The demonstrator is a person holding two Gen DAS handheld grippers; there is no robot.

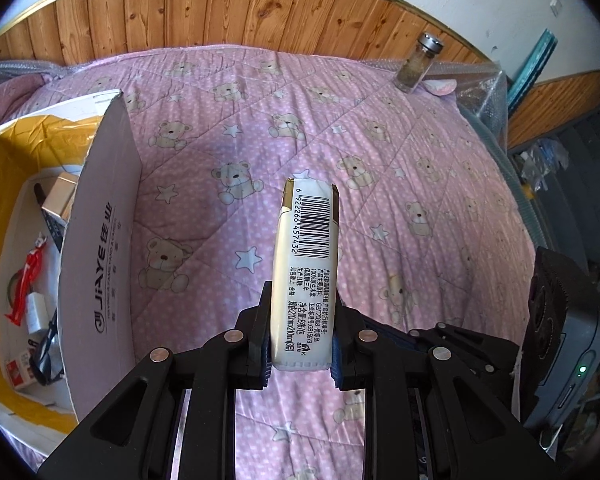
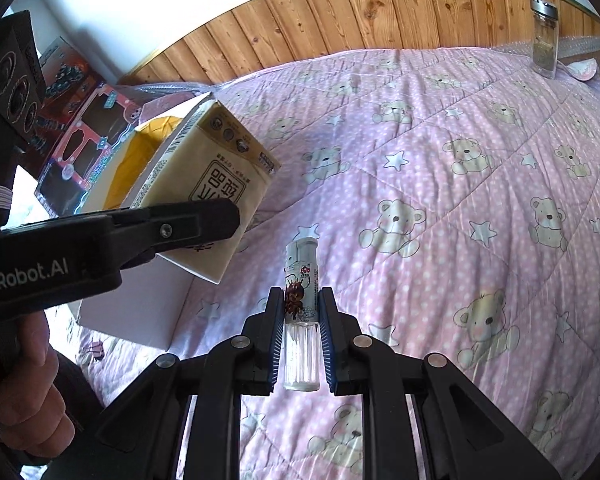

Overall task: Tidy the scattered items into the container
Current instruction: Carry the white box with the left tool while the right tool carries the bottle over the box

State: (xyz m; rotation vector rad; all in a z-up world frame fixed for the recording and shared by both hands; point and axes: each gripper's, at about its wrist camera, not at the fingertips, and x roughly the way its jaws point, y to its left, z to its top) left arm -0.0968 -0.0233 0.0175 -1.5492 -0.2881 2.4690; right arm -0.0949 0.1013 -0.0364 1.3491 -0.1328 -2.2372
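Left gripper (image 1: 302, 340) clamping tissue pack (image 1: 306, 264), right gripper (image 2: 302, 344) clamping tube (image 2: 301, 304), box (image 1: 104, 248) holding clutter

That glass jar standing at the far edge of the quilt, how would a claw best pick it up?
The jar stands upright and apart from the rest. I would grip the straight glass body below its metal cap, coming level from the near side, where the quilt is open. The wall behind blocks the far side.

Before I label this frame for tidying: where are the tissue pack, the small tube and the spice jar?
tissue pack (image 1: 306, 276), left wrist view, barcode face.
small tube (image 2: 302, 280), right wrist view, printed label.
spice jar (image 1: 417, 67), left wrist view, glass body.
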